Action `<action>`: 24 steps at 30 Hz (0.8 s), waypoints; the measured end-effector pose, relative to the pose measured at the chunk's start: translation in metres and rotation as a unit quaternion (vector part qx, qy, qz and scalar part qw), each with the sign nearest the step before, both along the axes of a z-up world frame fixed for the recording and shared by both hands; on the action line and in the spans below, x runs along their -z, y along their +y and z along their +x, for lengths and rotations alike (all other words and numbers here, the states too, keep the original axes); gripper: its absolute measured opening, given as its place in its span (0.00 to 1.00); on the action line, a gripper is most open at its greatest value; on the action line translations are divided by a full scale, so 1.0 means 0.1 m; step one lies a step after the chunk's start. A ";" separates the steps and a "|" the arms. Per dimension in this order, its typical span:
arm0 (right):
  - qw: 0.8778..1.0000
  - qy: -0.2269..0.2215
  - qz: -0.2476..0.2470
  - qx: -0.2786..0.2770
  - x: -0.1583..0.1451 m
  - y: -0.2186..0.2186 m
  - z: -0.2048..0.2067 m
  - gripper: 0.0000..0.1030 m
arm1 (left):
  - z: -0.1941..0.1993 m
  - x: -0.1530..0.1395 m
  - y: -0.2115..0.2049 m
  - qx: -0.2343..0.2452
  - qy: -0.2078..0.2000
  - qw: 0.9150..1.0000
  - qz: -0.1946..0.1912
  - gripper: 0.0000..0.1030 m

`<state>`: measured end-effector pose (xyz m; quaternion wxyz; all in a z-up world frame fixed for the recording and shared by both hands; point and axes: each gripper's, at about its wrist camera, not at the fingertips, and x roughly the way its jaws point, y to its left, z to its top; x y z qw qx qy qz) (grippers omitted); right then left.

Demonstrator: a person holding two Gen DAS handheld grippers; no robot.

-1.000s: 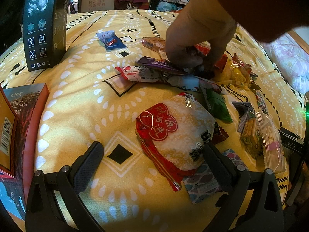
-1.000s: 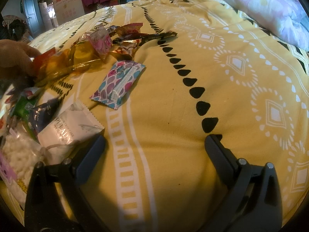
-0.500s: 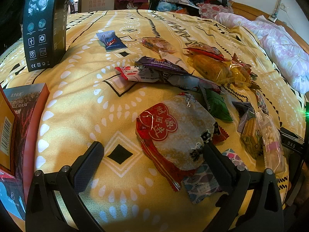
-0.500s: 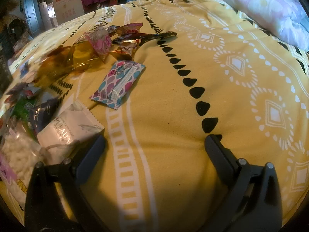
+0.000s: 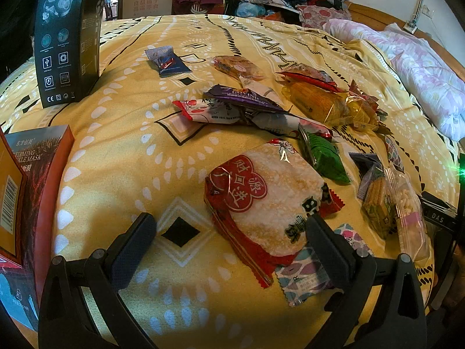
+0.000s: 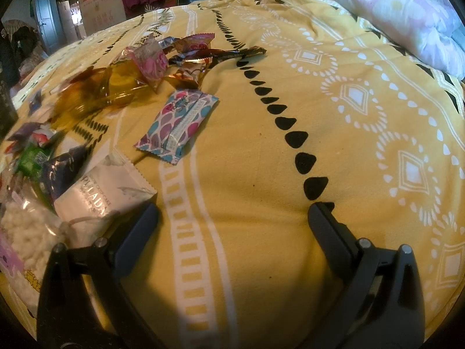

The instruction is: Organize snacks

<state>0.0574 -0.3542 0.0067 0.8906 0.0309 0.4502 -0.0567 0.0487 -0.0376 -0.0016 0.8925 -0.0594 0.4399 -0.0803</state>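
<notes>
The left gripper point(image 5: 229, 232) rests low over the yellow patterned bedspread point(image 5: 122, 151), its fingers point(image 5: 133, 238) spread wide and holding nothing. The large red-and-white crinkly rice-cracker packet point(image 5: 264, 203) lies between them, touching or just under the right-hand finger. The right gripper point(image 6: 232, 224) also has its fingers apart and empty, over bare bedspread to the right of the scattered snacks.

The snacks lie loose on the bed, none sorted yet as far as I can judge. In the left view I count one blue sachet point(image 5: 165, 61) far left, one purple wrapper point(image 5: 244, 97), one red-and-white wrapper point(image 5: 212, 112), one green packet point(image 5: 324, 158), one clear amber bag of cakes point(image 5: 322, 101), and one clear bag of white puffs point(image 5: 407, 212) at the right edge. In the right view, one pastel scale-patterned packet point(image 6: 180, 122) lies apart from the heap and one white serrated sachet point(image 6: 104, 195) sits just beside the left finger. Two boxes stand at the left: a tall black carton point(image 5: 69, 37) and a reddish face-mask box point(image 5: 32, 180).

The risks: closing on the rice crackers could crush them; the soft bedding may let slick wrappers slide away; overlapping packets could be dragged along together.
</notes>
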 end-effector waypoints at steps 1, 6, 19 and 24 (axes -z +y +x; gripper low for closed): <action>1.000 0.000 -0.001 0.000 0.00 0.01 0.00 1.00 | 0.00 0.00 0.00 0.000 0.000 1.000 0.000 1.00; 1.000 0.002 -0.006 0.001 0.01 0.03 0.01 1.00 | 0.00 0.00 0.00 0.000 0.000 1.000 0.000 1.00; 1.000 0.004 -0.009 0.001 0.01 0.03 0.01 1.00 | 0.00 0.00 0.00 0.000 0.000 1.000 0.000 1.00; 1.000 0.005 -0.010 0.002 0.02 0.03 0.02 1.00 | 0.00 0.00 0.00 0.000 0.000 1.000 0.000 1.00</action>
